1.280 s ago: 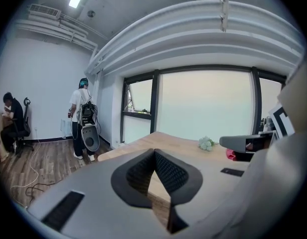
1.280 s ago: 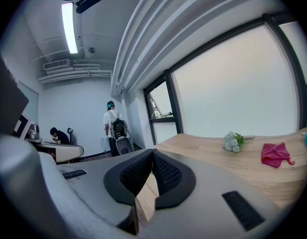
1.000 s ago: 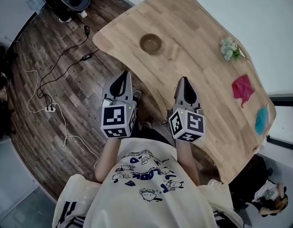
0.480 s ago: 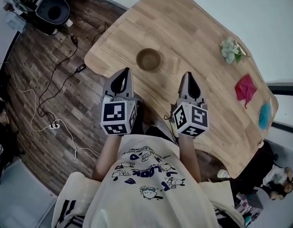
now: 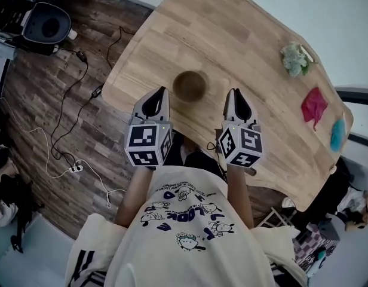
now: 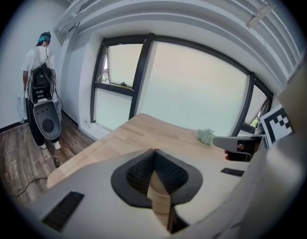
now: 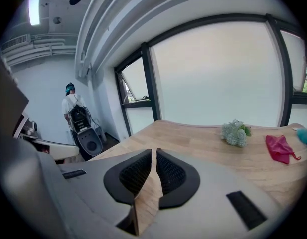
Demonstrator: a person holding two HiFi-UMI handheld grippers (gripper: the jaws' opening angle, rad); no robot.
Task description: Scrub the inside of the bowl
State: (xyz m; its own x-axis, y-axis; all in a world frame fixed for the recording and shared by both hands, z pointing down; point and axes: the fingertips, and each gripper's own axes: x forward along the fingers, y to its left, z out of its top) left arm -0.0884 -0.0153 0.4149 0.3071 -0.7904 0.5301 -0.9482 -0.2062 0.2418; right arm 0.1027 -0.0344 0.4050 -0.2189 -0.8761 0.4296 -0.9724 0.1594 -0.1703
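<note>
Bowl [image 5: 190,85]: small, brown, upright, empty, near the left edge of the wooden table [image 5: 244,40], just beyond and between the two gripper tips. It looks rigid and light (wood or glazed ware, can't tell), so it will likely skate on the smooth top when scrubbed; best pinched at the rim, one jaw inside and one outside. Left gripper [image 5: 161,91] has its jaws closed tip to tip on nothing. Right gripper [image 5: 233,92] has just been opening and shows a thin slit with nothing in it. Pale green scrubber [image 5: 294,58] and magenta cloth [image 5: 314,105] lie well apart, far right. A second ago the bowl sat well ahead of both grippers; now they flank it.
</note>
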